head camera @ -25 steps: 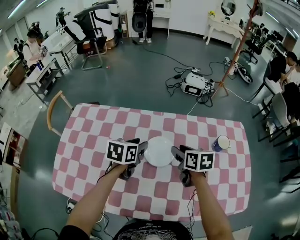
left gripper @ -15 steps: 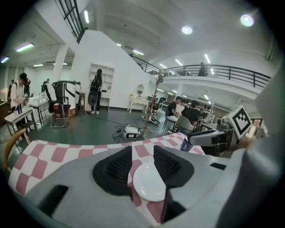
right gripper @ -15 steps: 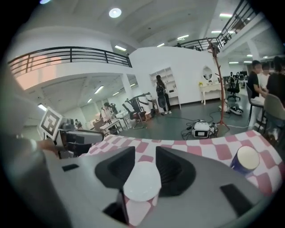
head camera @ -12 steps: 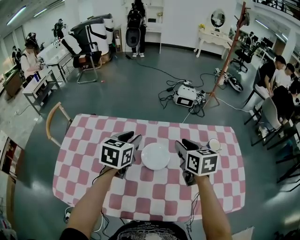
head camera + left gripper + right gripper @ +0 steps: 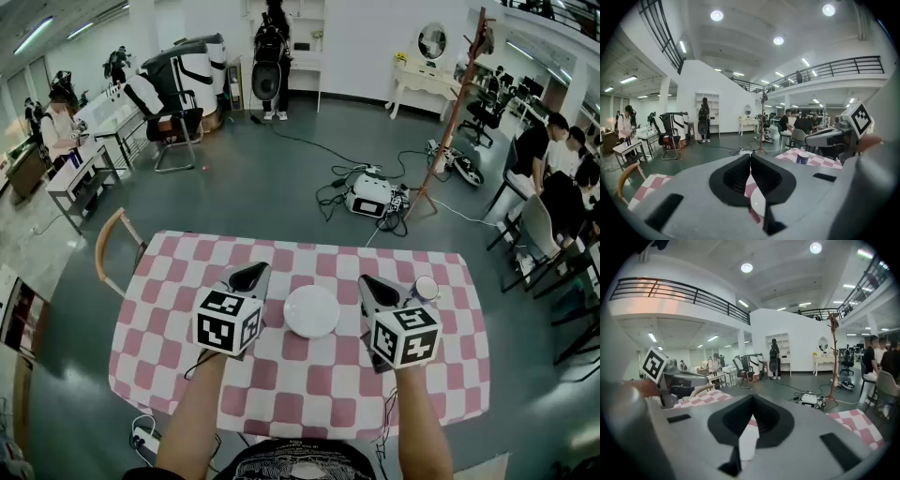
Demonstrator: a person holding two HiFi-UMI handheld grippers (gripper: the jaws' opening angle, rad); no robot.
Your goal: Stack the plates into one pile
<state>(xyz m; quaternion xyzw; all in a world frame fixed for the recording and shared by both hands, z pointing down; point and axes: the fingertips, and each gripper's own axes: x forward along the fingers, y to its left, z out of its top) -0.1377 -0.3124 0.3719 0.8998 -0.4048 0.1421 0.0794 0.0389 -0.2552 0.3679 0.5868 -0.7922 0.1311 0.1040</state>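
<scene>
Nearest, at the bottom edge: two forearms (image 5: 199,417) reaching out over a pink-and-white checked tabletop (image 5: 309,380).

On the left, the left gripper (image 5: 253,273), marker cube toward the camera, dark jaws pointing away. Jaws pressed together along their length, just finished closing, with nothing caught between. Same on the other side for the right gripper (image 5: 370,282): jaws drawn tight against each other, just closed, gripping nothing. Both held up off the tabletop, about level with each other and well apart.

Between the two, on the cloth: the plates (image 5: 311,311), white and round, lying flat near the middle of the tabletop. Seen from above as a single disc; number in the pile not clear. Touched by neither gripper. Glimpsed also as a white patch below the closed jaws in each gripper view.

Farther right, near the tabletop's far corner: a blue cup (image 5: 427,288) with a white inside, upright, apart from the plates.

At the far left corner: a wooden chair (image 5: 111,246), just beside the tabletop.

Beyond, on the grey floor: a white box (image 5: 372,195) amid tangled cables, with a reddish pole (image 5: 457,103) on a stand next to it.

Farthest back: desks, chairs and several people along the walls.
</scene>
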